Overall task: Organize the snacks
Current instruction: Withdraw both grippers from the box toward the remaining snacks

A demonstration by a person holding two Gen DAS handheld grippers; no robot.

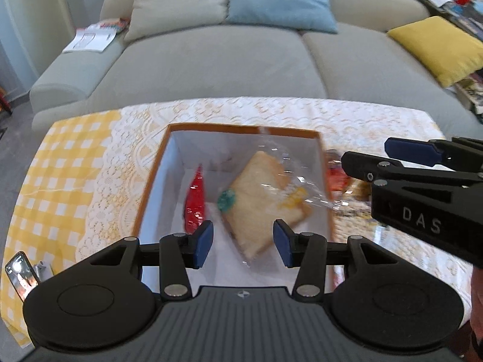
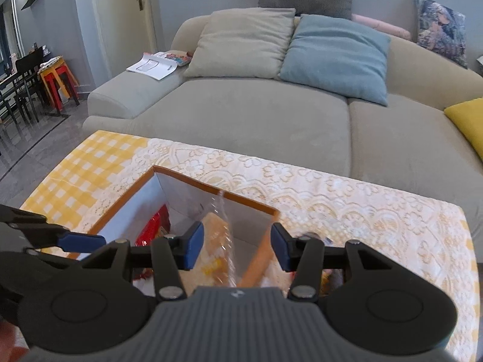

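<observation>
Left gripper [image 1: 243, 242] jaws parted with nothing between them, right gripper [image 2: 237, 249] likewise parted and empty, both above orange-rimmed box [image 1: 241, 129], bagged bread [image 1: 265, 202] lying inside, red snack packet [image 1: 195, 202] at its 9 o'clock, lace tablecloth [image 1: 377, 114] beneath, sofa [image 1: 211, 66] at 12 o'clock.

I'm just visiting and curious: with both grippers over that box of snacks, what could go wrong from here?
1. The wrapped bread leans in the orange box, its clear wrapper sticking above the rim; a passing gripper might snag it.
2. The left gripper and right gripper hover close together and could bump.
3. Snacks outside the box could get knocked.
</observation>
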